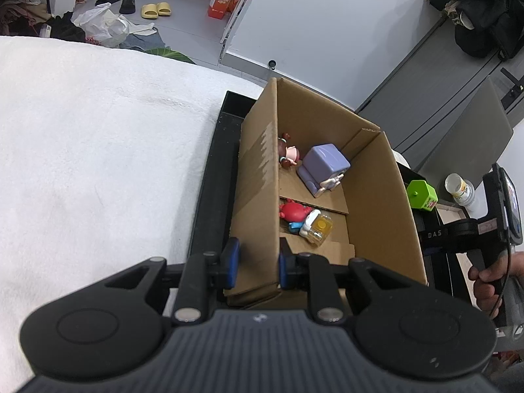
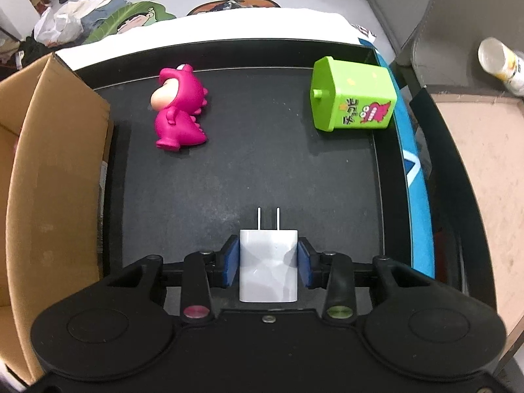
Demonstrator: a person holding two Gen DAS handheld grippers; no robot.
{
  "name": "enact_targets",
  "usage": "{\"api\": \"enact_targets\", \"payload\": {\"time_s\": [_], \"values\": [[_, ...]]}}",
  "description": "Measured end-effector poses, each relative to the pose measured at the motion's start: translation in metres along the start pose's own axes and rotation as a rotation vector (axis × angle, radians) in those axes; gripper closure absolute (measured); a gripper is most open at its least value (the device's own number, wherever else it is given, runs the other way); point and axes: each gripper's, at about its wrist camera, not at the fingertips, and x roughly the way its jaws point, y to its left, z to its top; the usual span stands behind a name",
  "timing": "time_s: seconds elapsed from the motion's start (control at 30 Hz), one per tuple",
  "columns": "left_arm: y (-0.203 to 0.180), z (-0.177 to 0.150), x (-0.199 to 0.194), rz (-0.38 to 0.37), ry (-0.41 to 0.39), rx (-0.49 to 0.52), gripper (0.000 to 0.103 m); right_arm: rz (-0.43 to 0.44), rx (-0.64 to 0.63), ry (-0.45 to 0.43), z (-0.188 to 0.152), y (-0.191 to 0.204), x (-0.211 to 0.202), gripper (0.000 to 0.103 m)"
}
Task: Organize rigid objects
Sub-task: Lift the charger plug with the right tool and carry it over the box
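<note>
My left gripper is shut on the left wall of a cardboard box, one pad outside and one inside. In the box lie a purple block figure, a small doll, a red crab toy and a yellow toy. My right gripper is shut on a white plug charger, prongs forward, above a black tray. On the tray lie a pink dinosaur figure and a green box toy. The cardboard box stands at the left.
A white cloth covers the surface left of the tray. A plastic bottle lies at the far right on a beige board. Slippers, bags and clothes lie on the floor beyond. A blue strip runs along the tray's right side.
</note>
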Motion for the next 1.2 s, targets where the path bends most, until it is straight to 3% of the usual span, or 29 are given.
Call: {"api": "enact_targets", "payload": {"time_s": [0.5, 1.2], "values": [[-0.001, 0.0, -0.001, 0.004, 0.0, 0.003, 0.082, -0.096, -0.208, -0.1, -0.008, 0.032, -0.039, 0.067], [-0.002, 0.0, 0.0, 0.001, 0.002, -0.002, 0.082, -0.121, -0.376, -0.254, 0.005, 0.085, -0.109, 0.067]]}}
